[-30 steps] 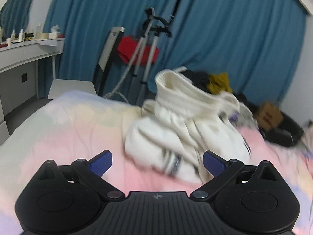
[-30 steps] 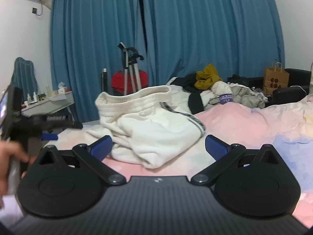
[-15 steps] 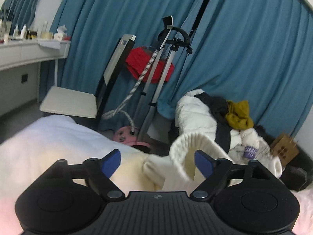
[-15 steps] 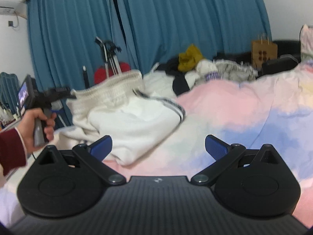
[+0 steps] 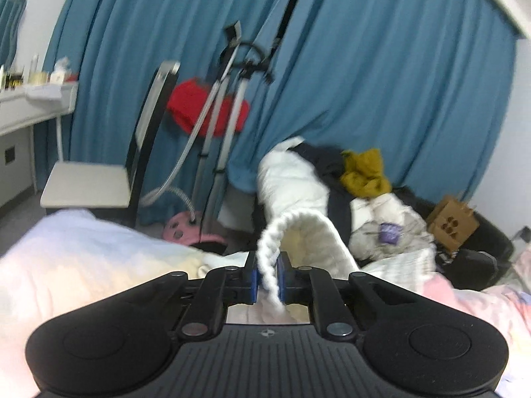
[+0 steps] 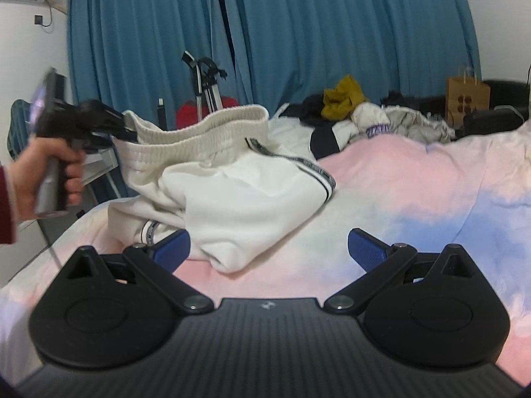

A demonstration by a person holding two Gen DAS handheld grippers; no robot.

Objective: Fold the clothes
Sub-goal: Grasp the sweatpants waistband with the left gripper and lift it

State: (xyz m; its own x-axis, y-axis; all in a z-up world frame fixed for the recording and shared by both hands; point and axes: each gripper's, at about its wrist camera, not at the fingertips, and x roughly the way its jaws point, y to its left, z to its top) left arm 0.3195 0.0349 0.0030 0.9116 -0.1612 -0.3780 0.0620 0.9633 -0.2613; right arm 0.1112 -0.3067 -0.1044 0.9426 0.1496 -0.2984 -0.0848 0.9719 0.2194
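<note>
White trousers (image 6: 239, 192) with a ribbed cream waistband (image 6: 199, 129) and a dark side stripe lie crumpled on the pastel bedspread (image 6: 415, 192). My left gripper (image 5: 266, 278) is shut on the ribbed waistband (image 5: 305, 232), which loops up in front of its camera. In the right wrist view a person's hand (image 6: 49, 172) holds that left gripper (image 6: 127, 132) at the waistband's left end, lifting it. My right gripper (image 6: 268, 250) stands open low over the bed, its left fingertip beside the trousers' near fold and nothing between the fingers.
A heap of other clothes (image 6: 365, 116), white, black and mustard, lies at the bed's far side with a brown paper bag (image 6: 468, 99). Beyond the bed's left edge stand a chair (image 5: 99, 182), a garment steamer (image 5: 215, 132) and a white dresser (image 5: 30, 109) before blue curtains.
My left gripper, open half a second ago, has closed on the trousers' waistband and raised it. The right gripper has stayed open and swung back toward the trousers.
</note>
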